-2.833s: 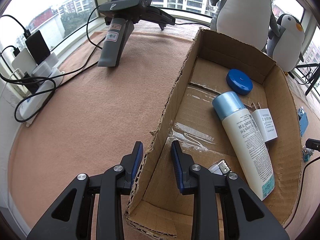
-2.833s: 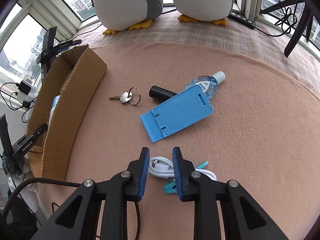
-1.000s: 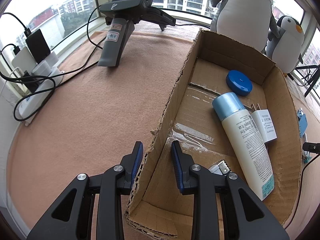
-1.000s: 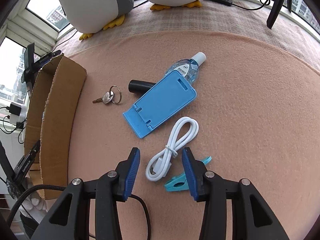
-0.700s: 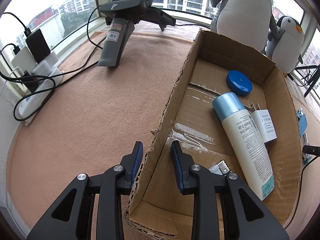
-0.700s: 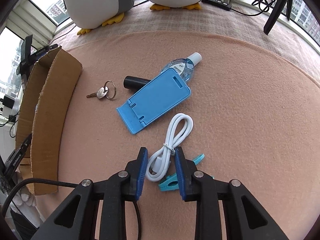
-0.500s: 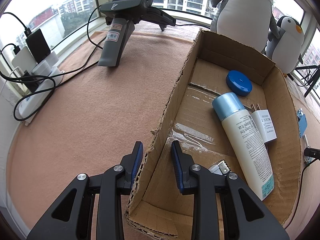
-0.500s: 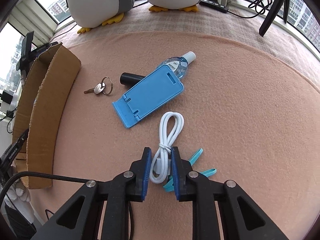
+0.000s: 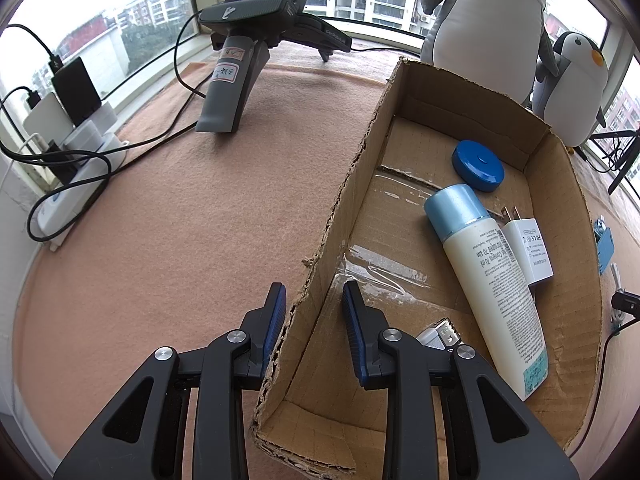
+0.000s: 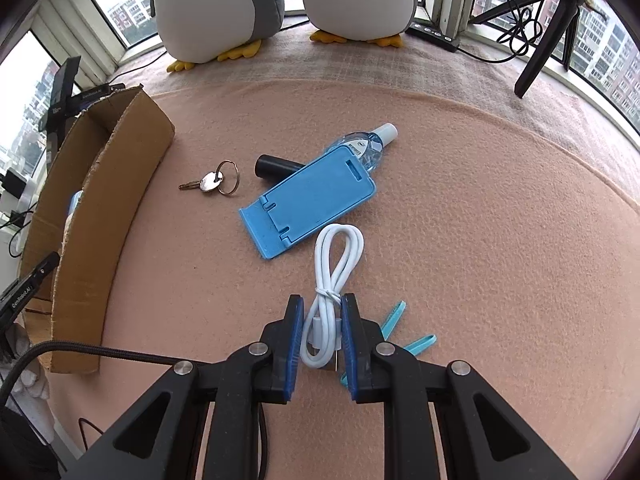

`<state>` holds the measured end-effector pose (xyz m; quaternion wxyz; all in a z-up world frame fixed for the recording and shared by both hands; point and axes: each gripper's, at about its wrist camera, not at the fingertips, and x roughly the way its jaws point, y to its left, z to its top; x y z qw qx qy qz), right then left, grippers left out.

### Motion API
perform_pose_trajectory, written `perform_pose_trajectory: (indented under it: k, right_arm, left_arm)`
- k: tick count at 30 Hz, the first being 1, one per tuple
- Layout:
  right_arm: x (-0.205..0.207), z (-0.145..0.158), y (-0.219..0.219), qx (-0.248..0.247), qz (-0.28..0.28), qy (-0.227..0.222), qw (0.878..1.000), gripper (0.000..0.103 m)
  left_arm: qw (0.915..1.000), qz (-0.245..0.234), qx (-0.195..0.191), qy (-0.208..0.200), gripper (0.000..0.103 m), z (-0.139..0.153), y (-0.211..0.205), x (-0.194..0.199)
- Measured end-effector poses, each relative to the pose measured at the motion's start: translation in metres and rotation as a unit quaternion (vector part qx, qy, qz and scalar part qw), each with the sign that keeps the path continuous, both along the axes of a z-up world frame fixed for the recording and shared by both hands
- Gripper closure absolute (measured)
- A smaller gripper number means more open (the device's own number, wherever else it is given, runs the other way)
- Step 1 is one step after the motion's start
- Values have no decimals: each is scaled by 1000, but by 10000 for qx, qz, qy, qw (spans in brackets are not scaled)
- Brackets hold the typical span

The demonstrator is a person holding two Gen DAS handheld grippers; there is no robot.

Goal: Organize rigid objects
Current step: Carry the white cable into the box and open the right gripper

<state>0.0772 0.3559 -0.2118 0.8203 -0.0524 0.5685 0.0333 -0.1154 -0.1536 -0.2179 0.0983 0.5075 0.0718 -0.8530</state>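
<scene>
- My right tongs (image 10: 320,322) are clenched on the white cable (image 10: 334,276), low on the counter (image 10: 500,220); pickup in hand
- My left tongs (image 9: 314,306) straddle the box (image 9: 340,216) wall, released; next I'd lift the cable into it

- Soft, overcast daylight comes in through the windows (image 9: 120,40) at the far side; the sky outside is washed out to near white.
- Shadows on the pinkish felt cloth (image 10: 500,220) are faint and diffuse.
- Clear tape (image 9: 376,276) on the floor of the cardboard box (image 9: 560,160) catches small glints.
- Both fisheye views bend straight edges strongly, with dark corners.
- Focus is sharp, with no motion blur.
</scene>
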Motion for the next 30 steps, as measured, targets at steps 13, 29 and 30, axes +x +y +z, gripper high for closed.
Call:
perform_pose_trajectory:
  k: [13,29,30]
  right_arm:
    - [-10,61,62,-10,779,-887,9930,86]
    - [-22,56,174,190,1900,-975,9768,86]
    - [-23,54,180,178,1941,-966,9761,86]
  left_arm:
    - [10000,5,9,8,76,0,1,0]
    - [10000,5,12,13,76,0,1,1]
    - [10000,5,12,13,76,0,1,1]
